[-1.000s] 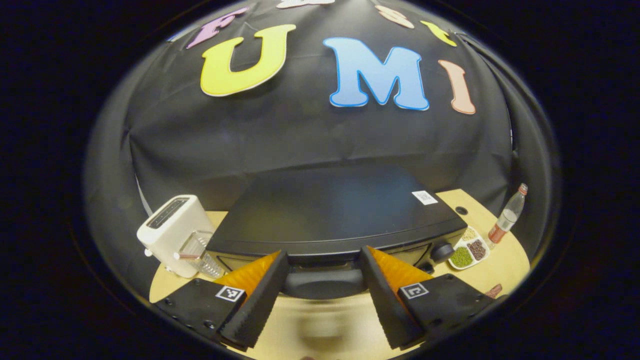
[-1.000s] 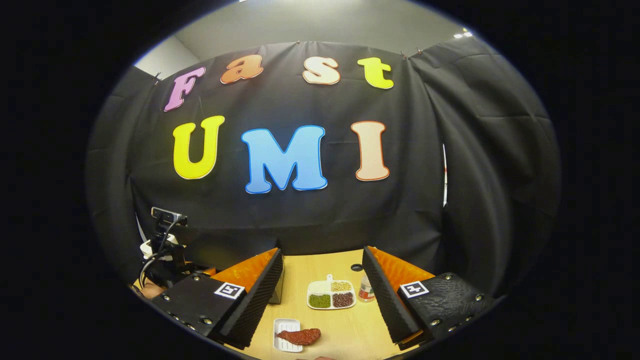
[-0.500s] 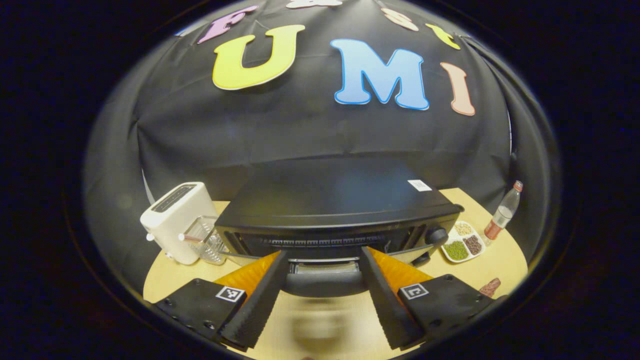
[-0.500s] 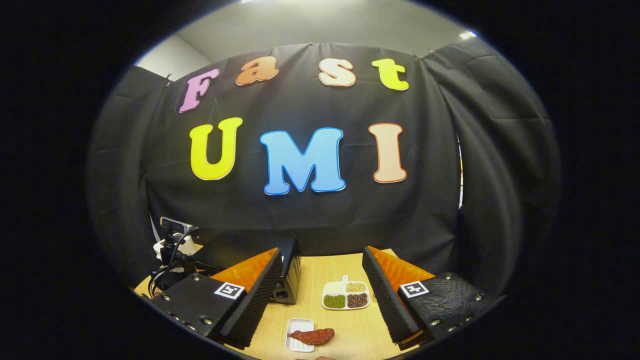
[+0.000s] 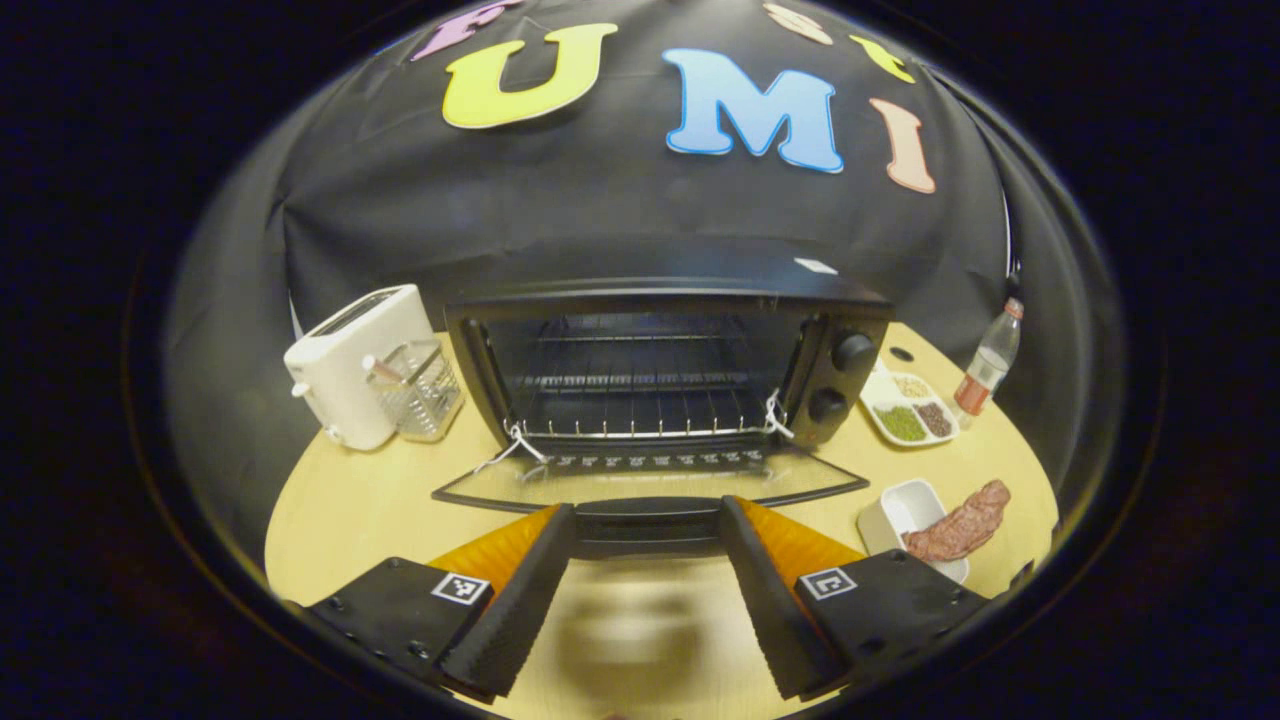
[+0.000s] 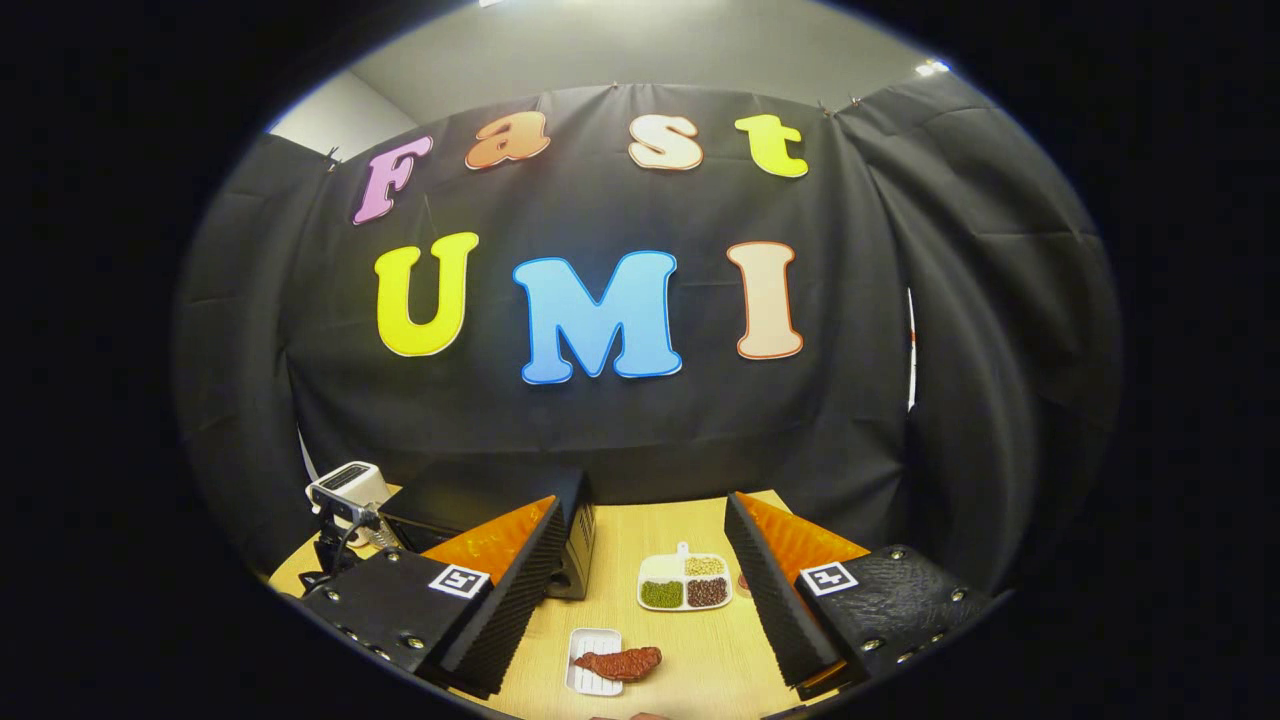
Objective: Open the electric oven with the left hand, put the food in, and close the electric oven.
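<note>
The electric oven (image 5: 660, 360) stands at the middle of the bench (image 5: 340, 510) with its glass door (image 5: 650, 480) dropped nearly flat toward the near edge, and the door handle (image 5: 648, 522) lies between the fingers of the left gripper (image 5: 648, 530). The jaws are spread wider than the handle, and whether either finger presses on it cannot be told, so the grip is judged loose at best. If the handle is let go abruptly, the door could be bounced on its hinges or swung back up; a short white cord (image 5: 512, 445) tied at each lower corner of the cavity could also be snagged by the rack (image 5: 640, 400) or by the incoming food. The food (image 6: 620, 662), a reddish-brown piece of meat, rests partly on a small white tray (image 6: 590, 675) at the near right of the bench, well apart from the oven mouth. The right gripper (image 6: 640, 570) is held released above the bench, with nothing between its fingers. The limp meat may be expected to sag or slip when lifted, and it could be dragged across the lowered door. A white toaster (image 5: 350, 375) and a clear container (image 5: 420, 390) stand left of the oven; a divided dish of beans (image 5: 912, 415) and a bottle (image 5: 985, 360) stand to its right, near the path from tray to oven.
</note>
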Tool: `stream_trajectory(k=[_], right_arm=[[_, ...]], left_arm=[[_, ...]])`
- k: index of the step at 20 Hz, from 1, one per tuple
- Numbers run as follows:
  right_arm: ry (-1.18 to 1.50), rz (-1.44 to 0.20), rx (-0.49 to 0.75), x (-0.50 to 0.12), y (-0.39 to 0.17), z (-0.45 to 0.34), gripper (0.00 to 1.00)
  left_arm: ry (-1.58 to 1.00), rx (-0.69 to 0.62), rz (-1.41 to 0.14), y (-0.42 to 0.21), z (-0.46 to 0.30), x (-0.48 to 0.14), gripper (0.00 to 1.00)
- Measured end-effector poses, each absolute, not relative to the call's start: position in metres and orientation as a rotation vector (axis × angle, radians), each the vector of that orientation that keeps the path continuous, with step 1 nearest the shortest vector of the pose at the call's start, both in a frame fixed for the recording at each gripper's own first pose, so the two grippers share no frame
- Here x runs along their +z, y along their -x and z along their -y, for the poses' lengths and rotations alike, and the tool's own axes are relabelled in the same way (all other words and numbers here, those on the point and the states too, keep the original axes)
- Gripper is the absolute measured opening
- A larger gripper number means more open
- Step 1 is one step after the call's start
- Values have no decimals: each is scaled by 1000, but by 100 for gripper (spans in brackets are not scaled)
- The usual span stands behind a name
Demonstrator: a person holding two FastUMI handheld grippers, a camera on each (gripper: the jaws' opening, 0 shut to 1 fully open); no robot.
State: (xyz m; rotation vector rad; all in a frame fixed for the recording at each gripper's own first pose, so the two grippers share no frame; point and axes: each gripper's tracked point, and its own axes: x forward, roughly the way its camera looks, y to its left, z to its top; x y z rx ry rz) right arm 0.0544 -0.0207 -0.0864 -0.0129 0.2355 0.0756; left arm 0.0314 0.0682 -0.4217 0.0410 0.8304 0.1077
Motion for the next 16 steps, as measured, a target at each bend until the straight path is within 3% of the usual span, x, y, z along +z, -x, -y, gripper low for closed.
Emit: stream_trajectory(k=[6, 8, 9, 13, 16], right_arm=[[5, -261, 77, -95, -50, 15, 98], [0, -269, 81, -97, -48, 11, 98], [3, -268, 81, -97, -47, 9, 98], [14, -273, 82, -100, -46, 8, 97], [19, -280, 73, -104, -46, 12, 98]], left_arm=[[-84, 62, -802, -19, -65, -416, 94], [-96, 61, -781, -27, -64, -410, 99], [-94, 62, -766, -31, -64, -408, 94], [-78, 66, -789, -42, -65, -421, 100], [-66, 65, -835, -39, -67, -438, 94]])
